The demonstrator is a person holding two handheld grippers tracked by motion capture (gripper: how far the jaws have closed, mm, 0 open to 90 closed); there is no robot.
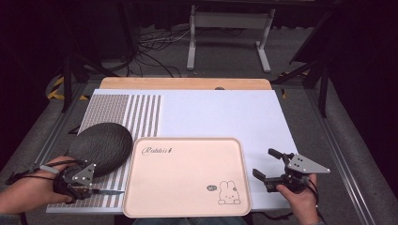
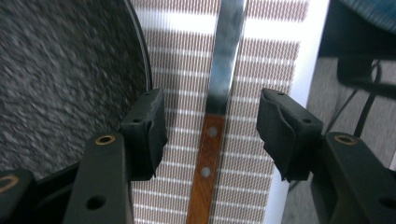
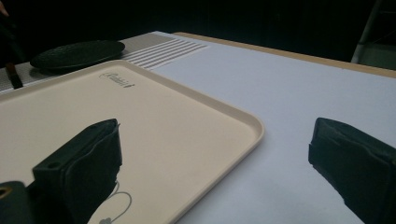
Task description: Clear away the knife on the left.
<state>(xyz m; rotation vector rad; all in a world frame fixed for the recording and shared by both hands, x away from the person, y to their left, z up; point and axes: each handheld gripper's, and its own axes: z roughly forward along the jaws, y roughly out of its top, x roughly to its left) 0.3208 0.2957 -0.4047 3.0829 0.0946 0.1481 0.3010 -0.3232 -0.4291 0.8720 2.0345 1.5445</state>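
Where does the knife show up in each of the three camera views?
High view: knife at lower left, beside the tray.
Left gripper view: knife lies centred between the open jaws.
Right gripper view: I can't make it out.
Shared landmark: dark plate.

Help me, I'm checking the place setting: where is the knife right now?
The knife lies on the striped mat at the table's front left, between the dark plate and the pink tray, framed by the left hand-held gripper's open jaws.
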